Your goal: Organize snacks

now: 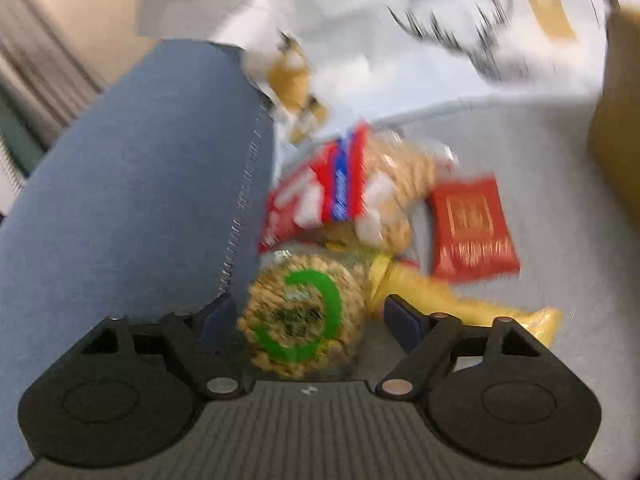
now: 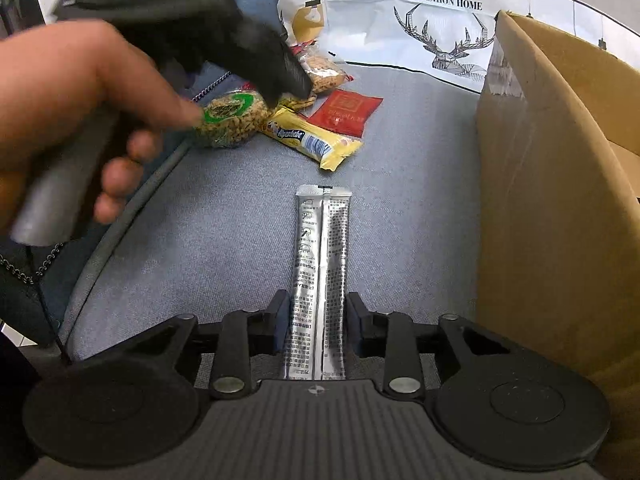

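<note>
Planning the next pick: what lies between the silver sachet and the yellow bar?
Right wrist view: only bare grey cloth lies between the silver sachet and the yellow bar.

Both cameras ride on the grippers and look forward and down along their fingers at the grey surface (image 2: 224, 216). The left wrist view sits close over the round peanut pack (image 1: 300, 316), its picture blurred. The right wrist view stands farther back, beside the cardboard box (image 2: 552, 200). Both views take in the peanut pack (image 2: 232, 118), the red packet (image 1: 472, 228) (image 2: 346, 112) and the yellow wrapper (image 2: 312, 138).
</note>
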A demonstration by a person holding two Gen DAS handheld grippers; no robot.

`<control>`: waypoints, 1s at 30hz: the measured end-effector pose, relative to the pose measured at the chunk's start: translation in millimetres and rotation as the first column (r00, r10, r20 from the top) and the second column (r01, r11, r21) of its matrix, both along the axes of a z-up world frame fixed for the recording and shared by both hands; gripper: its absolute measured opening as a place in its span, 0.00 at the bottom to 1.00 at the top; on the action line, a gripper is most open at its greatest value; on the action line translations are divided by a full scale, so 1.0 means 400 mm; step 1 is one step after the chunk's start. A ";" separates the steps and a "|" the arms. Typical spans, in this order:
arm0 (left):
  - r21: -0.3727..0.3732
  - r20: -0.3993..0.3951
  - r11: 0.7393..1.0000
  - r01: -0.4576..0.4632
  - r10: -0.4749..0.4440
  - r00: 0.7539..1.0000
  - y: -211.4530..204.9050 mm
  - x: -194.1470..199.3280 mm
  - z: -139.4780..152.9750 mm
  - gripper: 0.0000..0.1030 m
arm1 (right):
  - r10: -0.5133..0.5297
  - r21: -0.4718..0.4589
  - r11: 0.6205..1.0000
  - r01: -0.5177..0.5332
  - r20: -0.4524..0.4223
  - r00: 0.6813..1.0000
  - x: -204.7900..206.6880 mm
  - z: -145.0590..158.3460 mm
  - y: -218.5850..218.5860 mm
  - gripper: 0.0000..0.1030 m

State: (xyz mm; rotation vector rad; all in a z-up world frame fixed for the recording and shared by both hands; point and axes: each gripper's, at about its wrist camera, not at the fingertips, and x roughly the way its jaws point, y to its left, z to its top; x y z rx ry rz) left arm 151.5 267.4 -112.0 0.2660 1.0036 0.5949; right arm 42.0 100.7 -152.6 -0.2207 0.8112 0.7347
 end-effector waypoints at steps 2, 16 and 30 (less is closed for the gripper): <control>0.033 -0.020 0.999 0.010 -0.009 1.000 0.008 0.003 -0.014 0.82 | 0.001 0.001 1.000 -0.001 -0.003 1.000 0.004 -0.001 0.001 0.33; 0.038 0.107 0.998 0.049 -0.053 0.993 -0.011 -0.046 0.067 0.24 | 0.011 -0.002 1.000 -0.011 0.023 1.000 -0.009 -0.002 -0.001 0.33; -0.501 0.383 0.855 0.135 0.079 0.920 0.036 -0.229 0.204 0.23 | 0.004 0.000 1.000 -0.004 0.067 0.998 -0.026 0.000 -0.005 0.28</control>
